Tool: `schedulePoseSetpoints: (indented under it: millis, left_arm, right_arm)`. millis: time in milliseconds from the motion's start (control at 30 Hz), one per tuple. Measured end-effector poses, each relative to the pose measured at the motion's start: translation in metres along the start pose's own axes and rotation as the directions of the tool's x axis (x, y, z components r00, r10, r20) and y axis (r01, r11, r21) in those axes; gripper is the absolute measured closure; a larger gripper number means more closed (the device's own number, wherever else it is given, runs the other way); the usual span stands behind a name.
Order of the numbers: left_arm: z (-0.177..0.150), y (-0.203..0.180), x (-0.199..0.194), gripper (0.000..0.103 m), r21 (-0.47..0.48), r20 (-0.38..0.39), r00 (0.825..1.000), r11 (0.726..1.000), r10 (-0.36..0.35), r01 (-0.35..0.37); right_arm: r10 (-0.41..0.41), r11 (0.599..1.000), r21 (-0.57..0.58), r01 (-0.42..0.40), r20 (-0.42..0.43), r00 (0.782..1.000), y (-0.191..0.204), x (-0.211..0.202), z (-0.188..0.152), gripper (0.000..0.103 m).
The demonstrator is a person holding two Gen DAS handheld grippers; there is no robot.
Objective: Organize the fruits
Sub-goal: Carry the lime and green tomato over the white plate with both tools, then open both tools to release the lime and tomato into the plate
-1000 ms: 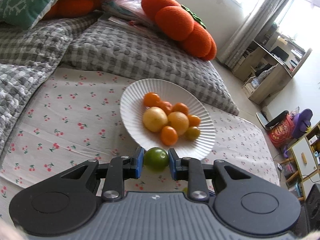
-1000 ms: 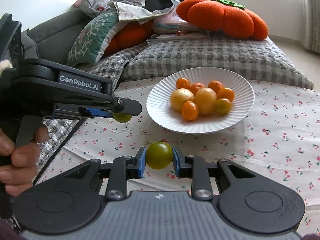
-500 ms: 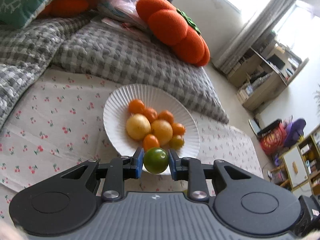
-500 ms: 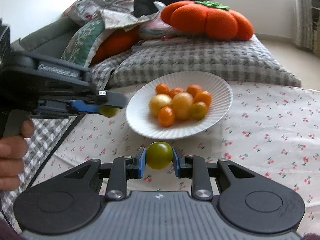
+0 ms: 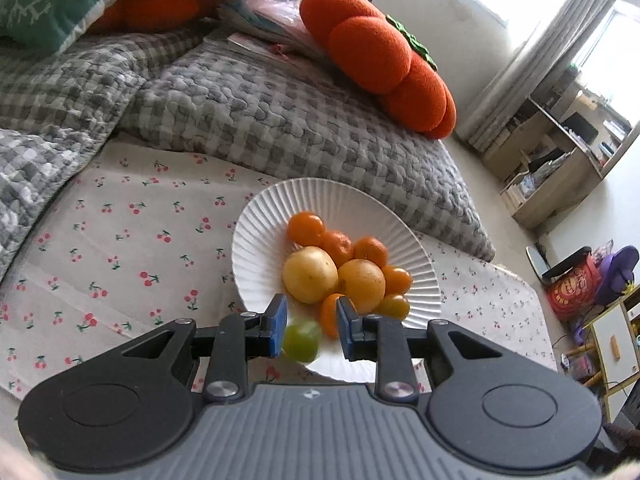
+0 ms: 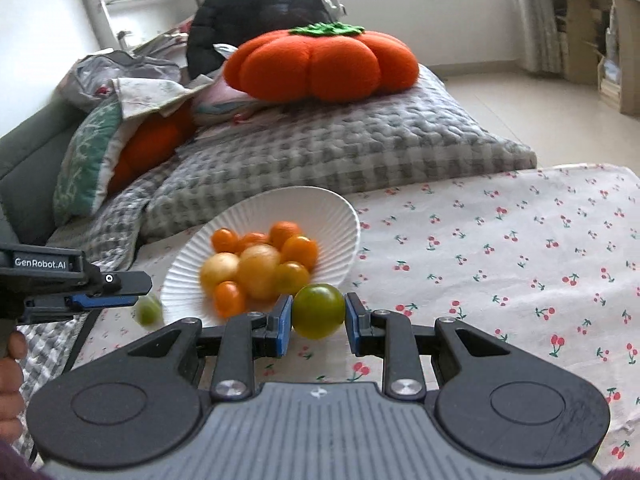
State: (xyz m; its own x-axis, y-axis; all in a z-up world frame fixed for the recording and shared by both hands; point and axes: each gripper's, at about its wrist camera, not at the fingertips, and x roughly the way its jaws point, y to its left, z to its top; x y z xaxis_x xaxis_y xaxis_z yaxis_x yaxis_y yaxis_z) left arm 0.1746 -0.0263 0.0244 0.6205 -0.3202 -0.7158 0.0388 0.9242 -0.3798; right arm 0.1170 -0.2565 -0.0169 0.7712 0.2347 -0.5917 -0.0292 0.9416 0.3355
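A white ribbed plate (image 5: pixel 260 224) on the cherry-print cloth holds several orange and yellow fruits (image 5: pixel 310 276). My left gripper (image 5: pixel 310 326) has its jaws apart above the plate's near rim; a small green fruit (image 5: pixel 302 340), blurred, is loose between and just below the blue pads. From the right wrist view that fruit (image 6: pixel 149 311) shows under the left gripper (image 6: pixel 112 300), beside the plate (image 6: pixel 340 216). My right gripper (image 6: pixel 316 322) is shut on a larger green tomato (image 6: pixel 319 311), held just right of the plate's near edge.
A grey checked quilt (image 5: pixel 260 112) and an orange pumpkin cushion (image 5: pixel 384 60) lie behind the plate. A green patterned pillow (image 6: pixel 86 160) is at the far left. The cherry cloth (image 6: pixel 520 260) stretches right of the plate. Shelves and clutter stand on the floor at right.
My left gripper has opened and let go of the small green fruit, which is dropping at the plate's near rim. My right gripper has moved closer to the plate with its tomato.
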Motion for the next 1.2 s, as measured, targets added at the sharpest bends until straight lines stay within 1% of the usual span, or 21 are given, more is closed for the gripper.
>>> schedulePoseSetpoints:
  millis: [133, 267, 433, 567, 700, 767, 833, 967, 1100, 1200]
  left_arm:
    - [0.0, -0.004, 0.014, 0.087, 0.013, -0.018, 1.0, 1.0, 0.008, -0.008]
    - [0.002, -0.001, 0.02, 0.087, 0.012, -0.017, 1.0, 1.0, 0.025, -0.024]
    - [0.002, 0.003, 0.022, 0.087, 0.012, -0.014, 0.999, 0.999, 0.035, -0.035]
    - [0.0, 0.004, 0.025, 0.087, 0.02, -0.023, 0.999, 0.999, 0.036, -0.035]
    - [0.0, 0.002, 0.025, 0.086, 0.037, -0.021, 0.999, 0.999, 0.037, -0.036]
    - [-0.002, 0.001, 0.026, 0.086, 0.056, -0.021, 0.999, 0.997, 0.046, -0.045]
    - [-0.002, 0.0, 0.027, 0.086, 0.068, -0.023, 0.998, 0.997, 0.05, -0.048]
    - [-0.002, 0.001, 0.028, 0.086, 0.076, -0.024, 0.998, 0.996, 0.055, -0.053]
    - [-0.003, 0.0, 0.026, 0.085, 0.084, -0.021, 0.998, 0.995, 0.058, -0.056]
    - [-0.003, -0.001, 0.024, 0.084, 0.096, -0.015, 0.998, 0.993, 0.064, -0.062]
  right_arm:
    - [-0.007, 0.999, -0.036, 0.007, 0.004, 1.0, 0.007, 0.008, -0.002, 0.078]
    - [0.0, 0.996, -0.092, 0.001, 0.017, 1.0, 0.015, 0.013, 0.0, 0.078]
    - [0.002, 0.978, -0.207, 0.005, 0.035, 0.999, 0.033, 0.025, 0.002, 0.078]
    - [0.006, 0.967, -0.257, 0.0, 0.022, 1.0, 0.042, 0.038, 0.001, 0.078]
    - [0.017, 0.962, -0.272, -0.016, 0.004, 1.0, 0.047, 0.048, 0.0, 0.078]
    - [0.02, 0.961, -0.275, -0.018, 0.002, 1.0, 0.048, 0.049, -0.001, 0.075]
    - [0.028, 0.96, -0.279, -0.028, -0.002, 1.0, 0.049, 0.05, -0.001, 0.075]
    - [0.054, 0.963, -0.264, -0.058, -0.021, 0.998, 0.05, 0.051, -0.002, 0.075]
    - [0.068, 0.966, -0.25, -0.072, -0.026, 0.997, 0.053, 0.048, -0.004, 0.069]
    - [0.079, 0.97, -0.227, -0.082, -0.021, 0.997, 0.052, 0.044, -0.002, 0.069]
